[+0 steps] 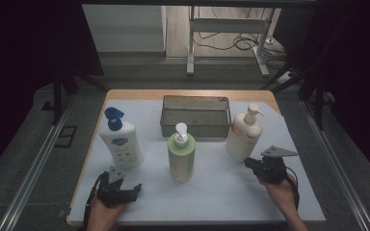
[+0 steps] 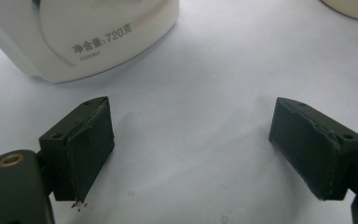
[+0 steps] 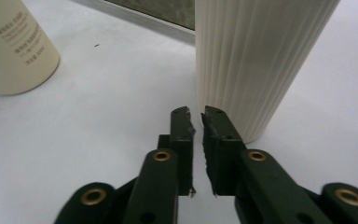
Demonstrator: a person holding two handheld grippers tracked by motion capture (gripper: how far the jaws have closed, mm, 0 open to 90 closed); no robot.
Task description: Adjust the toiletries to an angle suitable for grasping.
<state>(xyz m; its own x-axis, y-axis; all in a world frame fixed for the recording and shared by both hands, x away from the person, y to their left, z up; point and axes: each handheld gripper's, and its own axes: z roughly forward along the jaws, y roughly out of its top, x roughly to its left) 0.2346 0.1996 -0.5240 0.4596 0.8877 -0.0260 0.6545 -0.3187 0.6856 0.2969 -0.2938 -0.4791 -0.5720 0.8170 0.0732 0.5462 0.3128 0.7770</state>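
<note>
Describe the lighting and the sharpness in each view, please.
High view: dim, dark surroundings, the white mat lit softly. Left gripper view: bright, the bottle text sharp, the near jaws slightly soft. Right gripper view: even light, the ribbed bottle clear, the label on the far bottle blurred.

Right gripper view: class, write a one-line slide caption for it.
Right tool, jaws nearly together and holding nothing, close to a ribbed cream bottle.

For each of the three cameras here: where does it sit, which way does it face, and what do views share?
High view: above the near edge, facing forward and down on the table; both hands.
Left gripper view: on the left hand-held gripper, jaws wide apart, facing the blue-capped bottle.
Right gripper view: on the right hand-held gripper, jaws nearly together, facing the ribbed cream bottle.
Shared: the green bottle also shows in the right gripper view.
</note>
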